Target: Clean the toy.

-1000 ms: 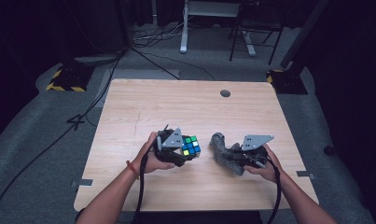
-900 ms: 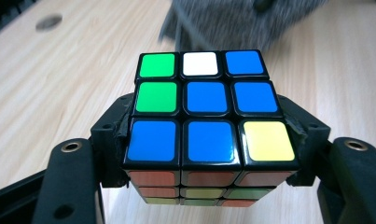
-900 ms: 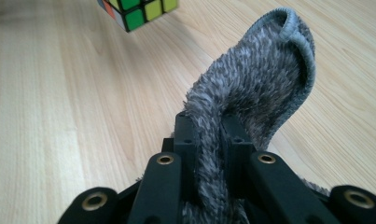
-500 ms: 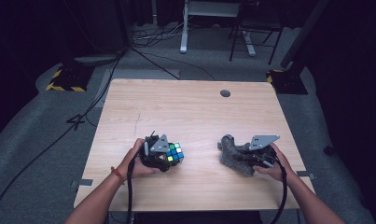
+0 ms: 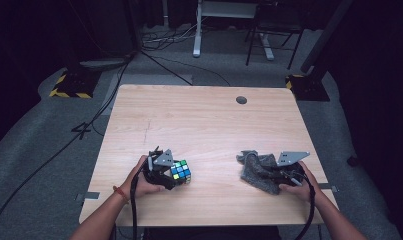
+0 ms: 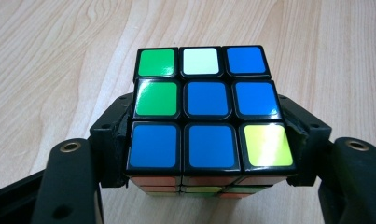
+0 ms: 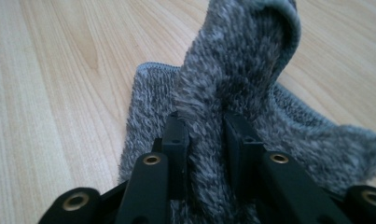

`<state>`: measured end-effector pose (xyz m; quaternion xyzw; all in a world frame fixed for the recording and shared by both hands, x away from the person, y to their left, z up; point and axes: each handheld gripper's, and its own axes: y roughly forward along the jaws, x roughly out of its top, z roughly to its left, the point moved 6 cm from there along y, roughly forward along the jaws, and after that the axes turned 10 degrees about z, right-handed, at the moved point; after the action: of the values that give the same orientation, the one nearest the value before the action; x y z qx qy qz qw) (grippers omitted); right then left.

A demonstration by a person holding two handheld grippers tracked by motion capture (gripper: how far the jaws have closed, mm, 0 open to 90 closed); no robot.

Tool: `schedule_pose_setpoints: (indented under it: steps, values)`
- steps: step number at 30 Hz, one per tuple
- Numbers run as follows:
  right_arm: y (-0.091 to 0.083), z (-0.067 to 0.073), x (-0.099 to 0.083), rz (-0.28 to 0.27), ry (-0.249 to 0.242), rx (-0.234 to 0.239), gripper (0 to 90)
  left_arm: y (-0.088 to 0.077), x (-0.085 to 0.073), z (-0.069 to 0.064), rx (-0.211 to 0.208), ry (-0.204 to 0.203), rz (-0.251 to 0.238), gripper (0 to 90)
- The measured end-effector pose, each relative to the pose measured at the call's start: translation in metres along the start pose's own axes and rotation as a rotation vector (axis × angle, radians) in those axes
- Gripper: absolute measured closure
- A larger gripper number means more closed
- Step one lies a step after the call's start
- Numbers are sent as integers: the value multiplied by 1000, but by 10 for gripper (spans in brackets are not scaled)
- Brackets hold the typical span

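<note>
- No brand, label or writing can be read on anything here.
- The left hand-held gripper (image 5: pixel 175 173) is clamped on the cube (image 5: pixel 180 171), its jaws pressing the cube's two sides in the left gripper view.
- The cube (image 6: pixel 206 109) sits between those jaws on the surface (image 5: pixel 204 125); its upper face is mostly blue, with two green tiles, one white and one yellow.
- The right hand-held gripper (image 5: pixel 269 172) has a fold of the cloth (image 7: pixel 237 84) standing up between its jaws; the jaws have just been opening, and the fold still touches both pads.
- The rest of the cloth (image 5: pixel 256 170) lies on the surface ahead of that gripper.
- Since a second ago both hands have come nearer the person and moved apart, so cube and cloth now lie well apart, each lower to the surface.
</note>
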<state>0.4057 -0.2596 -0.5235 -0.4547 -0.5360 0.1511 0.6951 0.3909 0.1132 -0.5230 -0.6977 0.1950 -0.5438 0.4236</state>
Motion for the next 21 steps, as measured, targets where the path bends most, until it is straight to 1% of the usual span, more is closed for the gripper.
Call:
schedule_pose_setpoints:
  steps: [2, 5, 7, 9, 11, 14, 15, 16, 17, 18, 19, 20, 21]
  values:
    - [2, 0, -3, -7, 10, -2, 709, 0, -2, 0, 5, -5, -6, 325]
    - [4, 0, -7, 4, -7, -33, 680, 0, -5, 0, 5, -17, -9, 320]
    - [5, 1, -7, -4, 6, -27, 656, 2, -8, 0, 7, -19, 10, 317]
    - [5, 2, -7, -6, 13, -26, 638, 3, -10, 1, 4, -36, 14, 311]
    - [5, 3, -6, -6, 3, -30, 598, 3, -9, 0, 25, -25, 24, 283]
    - [5, 4, -4, -2, -8, -39, 548, 2, -9, 1, 31, -27, 22, 269]
    - [4, 4, -3, -1, -13, -48, 521, 3, -9, 1, 40, -19, 28, 260]
    - [3, 4, -1, -2, -15, -47, 498, 2, -9, 0, 42, -11, 34, 250]
    - [1, 5, 1, -12, -22, -33, 479, 2, -9, 0, 40, -5, 30, 247]
    - [-1, 5, 4, -23, -26, -31, 456, 1, -8, -1, 41, -5, 30, 241]
    - [-3, 4, 6, -25, -29, -47, 429, 1, -8, 0, 41, -7, 37, 209]
    - [-4, 2, 8, -27, -26, -57, 402, 1, -8, 1, 50, -14, 45, 184]
    - [-5, 1, 10, -33, -19, -58, 388, 0, -7, 2, 65, -13, 41, 180]
